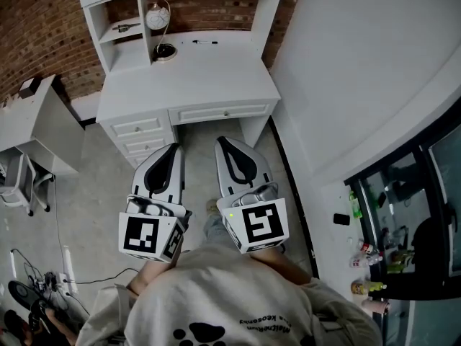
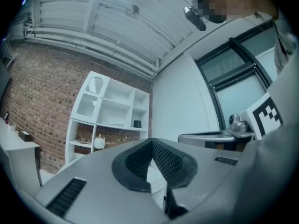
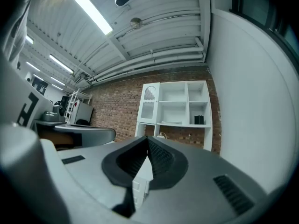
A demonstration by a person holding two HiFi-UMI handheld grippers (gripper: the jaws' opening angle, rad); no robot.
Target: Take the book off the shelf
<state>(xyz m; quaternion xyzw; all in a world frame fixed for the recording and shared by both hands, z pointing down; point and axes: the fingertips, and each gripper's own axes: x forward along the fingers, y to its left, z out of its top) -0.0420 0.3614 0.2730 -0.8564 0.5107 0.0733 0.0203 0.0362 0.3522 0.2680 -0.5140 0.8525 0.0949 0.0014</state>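
Two grippers hang side by side at lower centre, left gripper (image 1: 167, 157) and right gripper (image 1: 230, 153), jaws closed on nothing because the shelf (image 3: 187, 97) stands well apart. The book (image 3: 199, 120) looks like the small dark block in its right compartment.

A red brick wall (image 1: 39, 27) fills the upper left, behind a white desk (image 1: 216, 74) topped with shelves (image 1: 130, 37). Grey floor (image 1: 94, 193) lies centre left. A white wall (image 1: 360, 63) and a dark-framed window (image 1: 439, 186) occupy the right.
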